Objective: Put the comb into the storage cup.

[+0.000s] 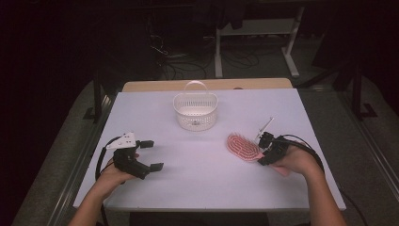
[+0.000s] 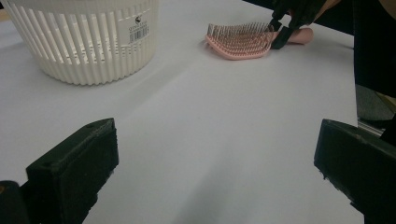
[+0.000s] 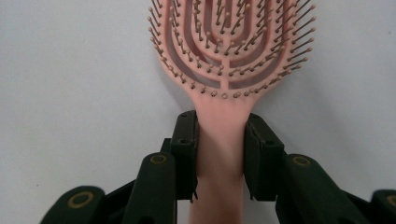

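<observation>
Gripping one pink hairbrush (image 3: 223, 56), right gripper (image 3: 220, 140), one white basket (image 1: 195, 110), left gripper (image 1: 150, 154) empty

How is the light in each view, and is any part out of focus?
High view: table bright, room behind very dark. Left gripper view: pink hairbrush and basket sharp, soft shadows. Right gripper view: even light, near end of the handle blurred between the right tongs.

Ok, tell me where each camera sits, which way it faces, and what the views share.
High view: above the person's side, looking forward and down at the white table; both forearms and each hand-held gripper show.
Left gripper view: rides the left hand-held gripper, jaws wide apart, facing the white slatted plastic basket.
Right gripper view: rides the right hand-held gripper, looking along the pink plastic hairbrush whose handle it clamps.
Shared: that hairbrush appears in all three.
</observation>
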Available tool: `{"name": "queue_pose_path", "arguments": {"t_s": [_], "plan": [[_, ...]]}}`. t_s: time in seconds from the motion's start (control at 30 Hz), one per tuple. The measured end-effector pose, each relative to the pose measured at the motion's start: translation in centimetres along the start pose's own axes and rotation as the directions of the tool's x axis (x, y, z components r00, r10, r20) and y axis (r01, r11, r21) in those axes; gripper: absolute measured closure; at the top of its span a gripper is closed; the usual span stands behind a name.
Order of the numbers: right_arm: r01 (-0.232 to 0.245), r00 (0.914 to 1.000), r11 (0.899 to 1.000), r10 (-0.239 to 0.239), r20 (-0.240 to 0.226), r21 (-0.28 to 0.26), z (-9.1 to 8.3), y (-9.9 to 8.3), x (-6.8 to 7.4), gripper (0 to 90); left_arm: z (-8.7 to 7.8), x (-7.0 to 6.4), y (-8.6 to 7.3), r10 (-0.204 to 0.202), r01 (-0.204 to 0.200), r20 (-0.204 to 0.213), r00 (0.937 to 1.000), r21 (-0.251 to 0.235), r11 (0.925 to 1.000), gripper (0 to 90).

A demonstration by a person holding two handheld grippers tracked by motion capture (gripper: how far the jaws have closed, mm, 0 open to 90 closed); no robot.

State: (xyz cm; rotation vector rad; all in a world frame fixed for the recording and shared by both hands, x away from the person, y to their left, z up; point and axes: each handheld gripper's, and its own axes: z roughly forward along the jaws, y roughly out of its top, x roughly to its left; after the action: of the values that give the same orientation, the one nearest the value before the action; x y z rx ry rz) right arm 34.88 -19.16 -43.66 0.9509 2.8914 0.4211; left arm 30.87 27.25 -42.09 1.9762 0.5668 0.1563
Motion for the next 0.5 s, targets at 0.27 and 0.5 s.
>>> {"name": "queue_pose_path", "arguments": {"t_s": [0.27,0.5], "plan": [[-0.002,1.0,1.0,0.002,0.007,0.006,0.06,0.06,0.04,67.4,0.07,-0.06,0.01,0.0,0.0,0.002,1.0,0.003,1.0,0.0],[-0.024,0.9997,1.0,0.024,0.003,-0.004,0.03,-0.06,0.02,68.3,0.02,-0.05,0.03,0.002,-0.002,0.0,1.0,0.001,1.0,0.0]]}}
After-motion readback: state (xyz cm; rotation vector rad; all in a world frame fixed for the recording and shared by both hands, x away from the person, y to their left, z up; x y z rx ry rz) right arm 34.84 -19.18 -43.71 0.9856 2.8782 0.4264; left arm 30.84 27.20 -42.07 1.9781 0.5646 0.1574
